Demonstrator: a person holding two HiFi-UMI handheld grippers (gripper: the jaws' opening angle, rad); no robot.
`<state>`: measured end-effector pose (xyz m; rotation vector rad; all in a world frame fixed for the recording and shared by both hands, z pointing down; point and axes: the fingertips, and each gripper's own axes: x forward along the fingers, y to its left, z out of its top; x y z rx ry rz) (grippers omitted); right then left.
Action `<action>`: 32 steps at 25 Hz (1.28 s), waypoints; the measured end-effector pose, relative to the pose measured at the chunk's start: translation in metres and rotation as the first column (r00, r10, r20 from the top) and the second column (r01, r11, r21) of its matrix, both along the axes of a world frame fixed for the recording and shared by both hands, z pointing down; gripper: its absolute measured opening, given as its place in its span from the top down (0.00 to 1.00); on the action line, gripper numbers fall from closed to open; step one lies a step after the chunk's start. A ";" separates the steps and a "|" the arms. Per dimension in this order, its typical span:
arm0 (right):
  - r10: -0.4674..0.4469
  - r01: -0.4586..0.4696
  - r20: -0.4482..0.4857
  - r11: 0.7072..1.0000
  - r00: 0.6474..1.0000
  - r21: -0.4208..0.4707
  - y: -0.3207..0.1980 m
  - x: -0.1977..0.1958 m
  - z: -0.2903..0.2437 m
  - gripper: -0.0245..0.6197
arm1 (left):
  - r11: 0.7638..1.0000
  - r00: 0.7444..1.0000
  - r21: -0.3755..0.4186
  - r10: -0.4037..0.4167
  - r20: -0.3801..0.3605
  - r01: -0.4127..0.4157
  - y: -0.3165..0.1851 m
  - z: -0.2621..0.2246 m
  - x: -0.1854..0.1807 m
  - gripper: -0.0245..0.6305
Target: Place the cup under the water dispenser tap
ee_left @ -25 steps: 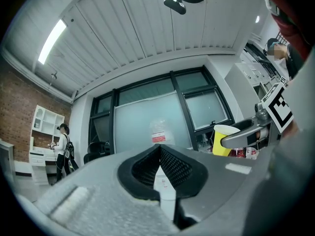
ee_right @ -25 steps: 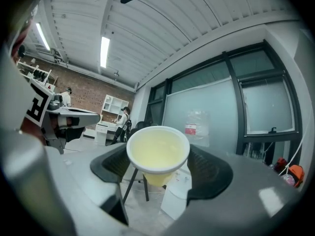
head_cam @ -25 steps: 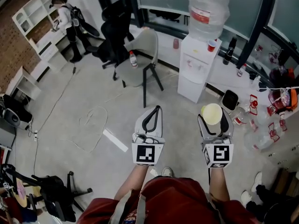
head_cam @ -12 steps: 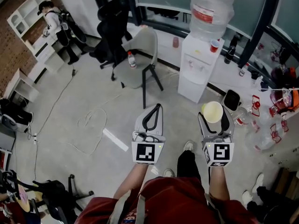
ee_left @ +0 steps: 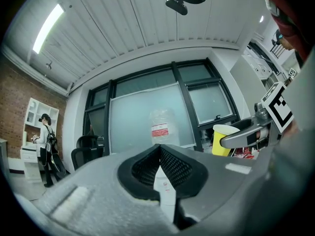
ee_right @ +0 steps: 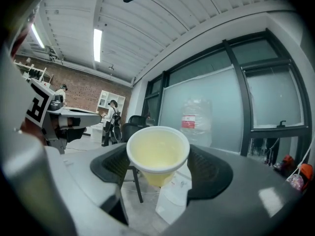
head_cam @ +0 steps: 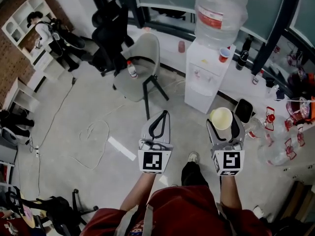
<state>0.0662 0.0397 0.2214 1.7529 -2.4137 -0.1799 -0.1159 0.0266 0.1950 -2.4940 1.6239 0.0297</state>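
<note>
1. Right gripper view: the cup [ee_right: 158,154] is a pale yellow, round, tapering vessel with a rolled, lighter rim. Its inner wall is smooth and plain.
2. The right gripper [ee_right: 160,170] holds the cup upright, mouth up, with its jaws closed on the cup's sides just below the rim. The pads [ee_right: 211,168] are black with a fine ribbed texture, and the body is smooth grey.
3. Head view: the cup is at the tip of the right gripper, above the grey floor [head_cam: 98,97]. It is in front of the water dispenser [head_cam: 203,90] and well apart from it.
4. The water dispenser is a white, box-shaped cabinet with taps [head_cam: 199,74] on its front. A clear, ribbed bottle [head_cam: 219,11] with a red label stands on top.
5. The left gripper [ee_left: 160,154] has its jaws pressed together with nothing between them. Its pads have the same black mesh texture.
</note>
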 end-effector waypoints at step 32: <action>-0.150 0.161 0.060 0.933 0.987 -0.323 -0.238 0.051 0.209 0.41 | 0.964 0.996 -0.250 -0.086 0.023 0.089 -0.231 0.194 0.081 0.97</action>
